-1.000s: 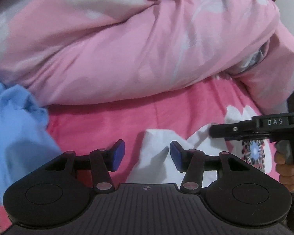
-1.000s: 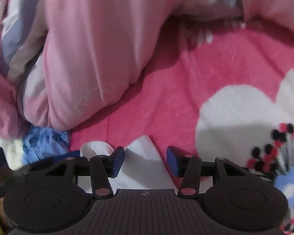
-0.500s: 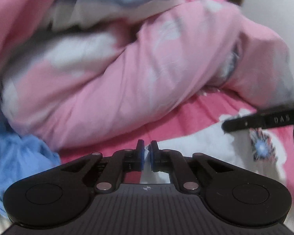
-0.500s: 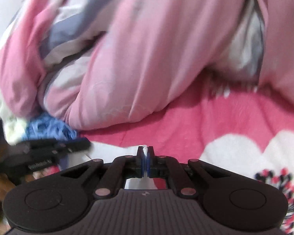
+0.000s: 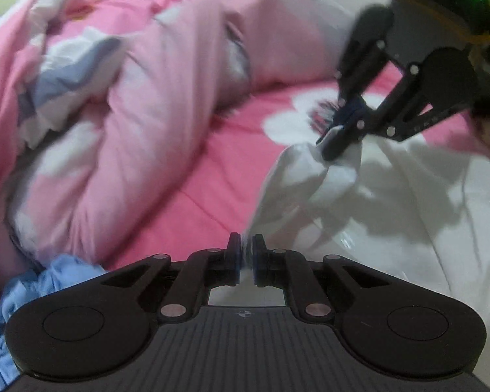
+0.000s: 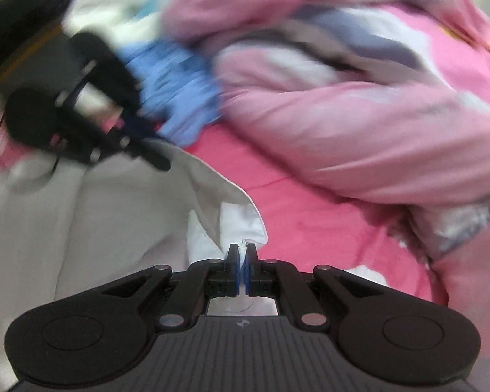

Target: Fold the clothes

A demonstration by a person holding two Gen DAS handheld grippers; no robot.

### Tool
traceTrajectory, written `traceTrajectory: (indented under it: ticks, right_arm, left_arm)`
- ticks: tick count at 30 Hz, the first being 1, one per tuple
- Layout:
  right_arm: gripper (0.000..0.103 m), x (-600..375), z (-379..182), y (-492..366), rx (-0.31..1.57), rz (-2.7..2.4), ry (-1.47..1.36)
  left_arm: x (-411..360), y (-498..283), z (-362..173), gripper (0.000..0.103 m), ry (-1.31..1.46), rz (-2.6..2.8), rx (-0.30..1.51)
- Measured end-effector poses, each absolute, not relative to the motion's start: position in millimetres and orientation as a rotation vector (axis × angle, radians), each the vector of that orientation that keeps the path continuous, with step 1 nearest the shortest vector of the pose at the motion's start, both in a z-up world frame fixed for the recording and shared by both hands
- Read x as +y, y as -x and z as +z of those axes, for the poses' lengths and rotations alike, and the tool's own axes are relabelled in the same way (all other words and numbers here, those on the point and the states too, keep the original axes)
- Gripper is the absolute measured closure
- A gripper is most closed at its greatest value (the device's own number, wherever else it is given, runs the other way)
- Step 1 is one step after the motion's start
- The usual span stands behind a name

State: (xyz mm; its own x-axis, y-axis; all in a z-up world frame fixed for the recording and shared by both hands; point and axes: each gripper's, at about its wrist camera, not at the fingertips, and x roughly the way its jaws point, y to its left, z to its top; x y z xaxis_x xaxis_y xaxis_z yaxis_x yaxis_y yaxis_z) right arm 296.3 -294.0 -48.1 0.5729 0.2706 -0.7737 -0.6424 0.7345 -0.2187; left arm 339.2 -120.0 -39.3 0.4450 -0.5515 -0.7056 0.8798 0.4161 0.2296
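A white garment [image 5: 392, 196] lies spread on the pink bed sheet [image 5: 212, 183], lifted along one edge. In the left wrist view my left gripper [image 5: 244, 245] pinches a thin edge of that cloth between its blue pads, and its jaws are opening slightly. Up at the right, my right gripper [image 5: 334, 143] grips a bunched corner of the same cloth. In the right wrist view, the right gripper [image 6: 242, 251] is shut on a fold of the white garment [image 6: 98, 228]. The left gripper [image 6: 153, 158] is a blur at the upper left, on the cloth's far edge.
A bulky pink, white and grey quilt [image 5: 140, 114] is heaped behind the sheet and fills the right of the right wrist view [image 6: 375, 124]. A crumpled blue garment [image 5: 26, 294] lies at the quilt's foot, blurred in the right wrist view [image 6: 176, 75].
Both grippers went from open over the white cloth to shut on it. They then rose and rolled, lifting the cloth's edge, and each gripper now shows in the other's view.
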Motion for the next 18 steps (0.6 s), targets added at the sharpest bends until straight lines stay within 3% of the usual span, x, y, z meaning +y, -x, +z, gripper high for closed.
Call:
traceTrajectory:
  ticks: [4, 6, 8, 14, 18]
  right_arm:
    - [0.098, -278.1, -66.3, -274.2, 0.831, 0.642, 0.657]
    - [0.091, -274.8, -77.3, -271.9, 0.882, 0.654, 0.678]
    - [0.074, -274.9, -80.8, -270.3, 0.924, 0.660, 0.680]
    - [0.074, -299.1, -44.1, -272.8, 0.973, 0.614, 0.479]
    - [0.075, -322.1, -23.3, -295.0, 0.977, 0.526, 0.177]
  left_arm:
    - [-117.3, -333.1, -57.2, 0.085, -0.682, -1.014, 0.743]
    - [-116.5, -334.0, -60.9, 0.077, -0.686, -1.030, 0.812]
    - [-112.9, -339.2, -53.9, 0.072, -0.646, -1.040, 0.861]
    - [-99.9, -357.1, -21.0, 0.071, -0.429, -1.009, 0.914]
    - [-126.7, -357.1, -35.6, 0.071, -0.510, -1.011, 0.904]
